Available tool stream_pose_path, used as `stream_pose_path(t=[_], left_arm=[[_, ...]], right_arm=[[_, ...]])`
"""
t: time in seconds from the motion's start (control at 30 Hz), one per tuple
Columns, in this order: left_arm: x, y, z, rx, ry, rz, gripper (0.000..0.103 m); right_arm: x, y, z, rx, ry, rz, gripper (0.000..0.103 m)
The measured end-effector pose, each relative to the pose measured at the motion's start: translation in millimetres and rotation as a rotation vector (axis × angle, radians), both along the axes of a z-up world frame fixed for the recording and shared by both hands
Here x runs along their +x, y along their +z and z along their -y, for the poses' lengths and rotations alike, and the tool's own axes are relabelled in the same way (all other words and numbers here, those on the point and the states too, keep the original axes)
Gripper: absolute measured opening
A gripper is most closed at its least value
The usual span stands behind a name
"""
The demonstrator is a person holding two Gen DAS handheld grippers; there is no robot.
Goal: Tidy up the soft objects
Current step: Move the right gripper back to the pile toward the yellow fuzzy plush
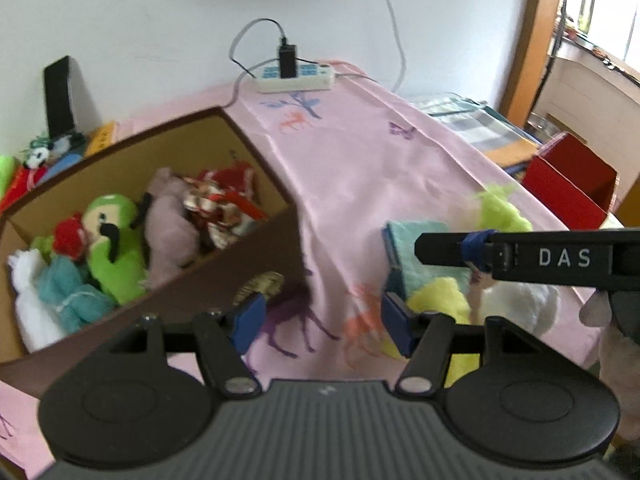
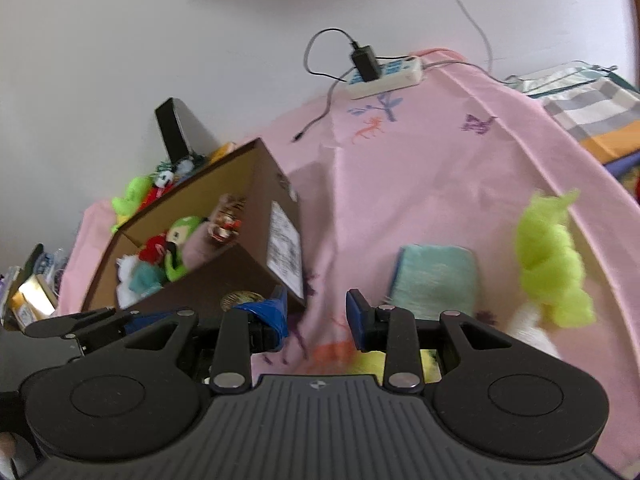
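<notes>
Both the left gripper (image 1: 320, 316) and right gripper (image 2: 316, 318) are apart and empty; the lime fluff (image 2: 550, 264) looks light and squashy, so you should pinch deep at its middle

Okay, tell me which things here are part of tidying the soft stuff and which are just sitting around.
Part of the job:
brown cardboard box holding plush toys
green plush doll inside it
neon green fluffy toy on the cloth
teal folded towel
pale yellow soft piece
white plush

Just lying about:
white power strip with black charger
red box
pink tablecloth
</notes>
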State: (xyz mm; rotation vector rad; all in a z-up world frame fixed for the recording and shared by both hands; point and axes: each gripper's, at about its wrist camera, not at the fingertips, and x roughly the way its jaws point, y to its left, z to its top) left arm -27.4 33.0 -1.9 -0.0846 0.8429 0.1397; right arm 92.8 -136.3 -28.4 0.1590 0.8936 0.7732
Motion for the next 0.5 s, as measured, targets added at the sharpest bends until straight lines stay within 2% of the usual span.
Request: stream_pose_path(t=[0.3,0.5], left_arm=[[7.7,-28.8,26.8,-0.059,-0.1,-0.076,0.063],[13.2,-42.0,40.4,-0.103,-0.166,-0.098,0.064]], right_arm=[[12.1,-13.7,31.9,-0.053,-0.088,-0.046,0.015],[22.6,-18.4,46.4,-0.041,-0.129,-0.095,0.015]])
